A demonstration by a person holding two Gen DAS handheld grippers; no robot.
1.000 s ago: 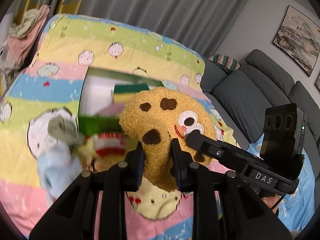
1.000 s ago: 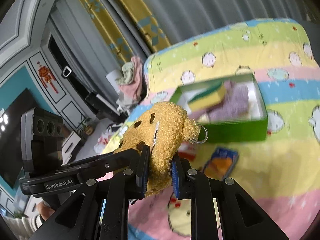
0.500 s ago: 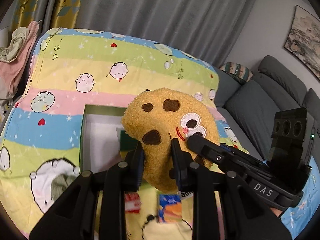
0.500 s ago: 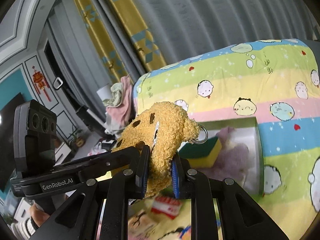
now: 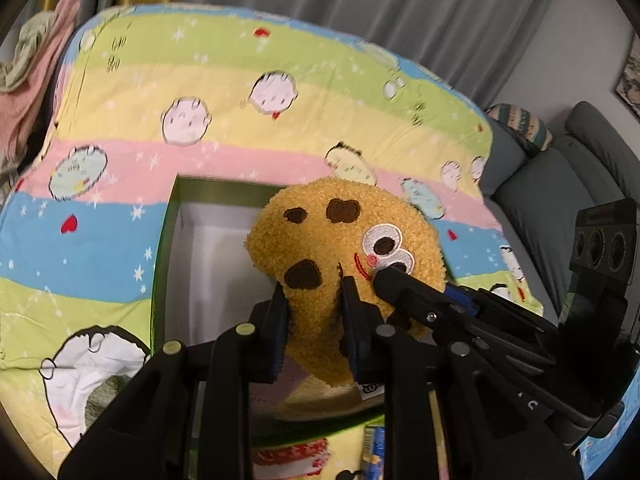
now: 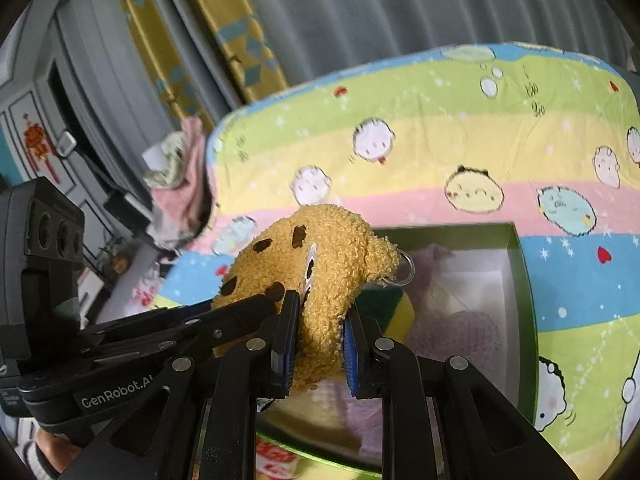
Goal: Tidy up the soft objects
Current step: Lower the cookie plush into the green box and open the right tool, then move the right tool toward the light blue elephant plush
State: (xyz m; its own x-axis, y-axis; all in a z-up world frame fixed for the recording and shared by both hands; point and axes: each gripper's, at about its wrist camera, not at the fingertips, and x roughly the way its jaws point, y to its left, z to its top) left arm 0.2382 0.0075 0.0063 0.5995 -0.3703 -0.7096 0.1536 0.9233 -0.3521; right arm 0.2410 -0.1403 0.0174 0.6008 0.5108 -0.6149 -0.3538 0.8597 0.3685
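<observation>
Grey curtains (image 5: 360, 20) behind, grey sofa (image 5: 560, 208), perhaps yellow drapes (image 6: 224, 32).

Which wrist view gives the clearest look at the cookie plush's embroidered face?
The left wrist view. There the cookie plush faces the camera, showing eyes, red smile and brown chips, with the right gripper covering one eye. In the right wrist view the plush is edge-on, its face a thin sliver, though its metal ring shows.

Your left gripper (image 5: 314, 304) and right gripper (image 6: 320, 320) both clamp the cookie plush (image 5: 348, 256) (each pair of jaws pressed into its fuzz), with the right gripper's fingers crossing just beside your left jaws.
</observation>
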